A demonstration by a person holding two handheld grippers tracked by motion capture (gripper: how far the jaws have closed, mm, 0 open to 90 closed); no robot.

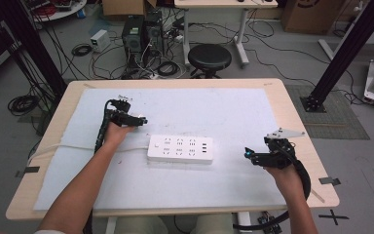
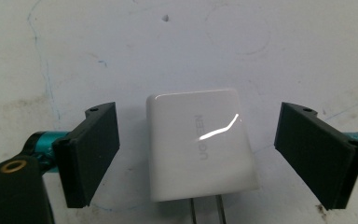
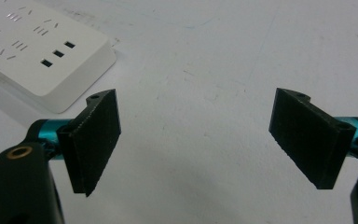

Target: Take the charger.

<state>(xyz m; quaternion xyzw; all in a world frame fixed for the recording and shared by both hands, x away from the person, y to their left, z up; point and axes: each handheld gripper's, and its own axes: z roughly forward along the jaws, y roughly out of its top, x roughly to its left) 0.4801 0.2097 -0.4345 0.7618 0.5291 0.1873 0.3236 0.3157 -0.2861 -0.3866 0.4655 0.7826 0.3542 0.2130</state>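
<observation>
Charger (image 2: 199, 144) lies flat on white mat (image 1: 233, 112), between jaws of left gripper (image 2: 198, 154), which stand apart w/o touching it. Right gripper (image 3: 212, 144) jaws also apart, over bare mat, power strip (image 1: 180, 149) near its left.

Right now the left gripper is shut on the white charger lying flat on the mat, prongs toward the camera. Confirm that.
Not quite. The left gripper is open, not shut: in the left gripper view its jaws stand apart on either side of the white charger, with mat showing in both gaps. The rest holds: the charger lies flat on the mat, prongs toward the camera.
</observation>
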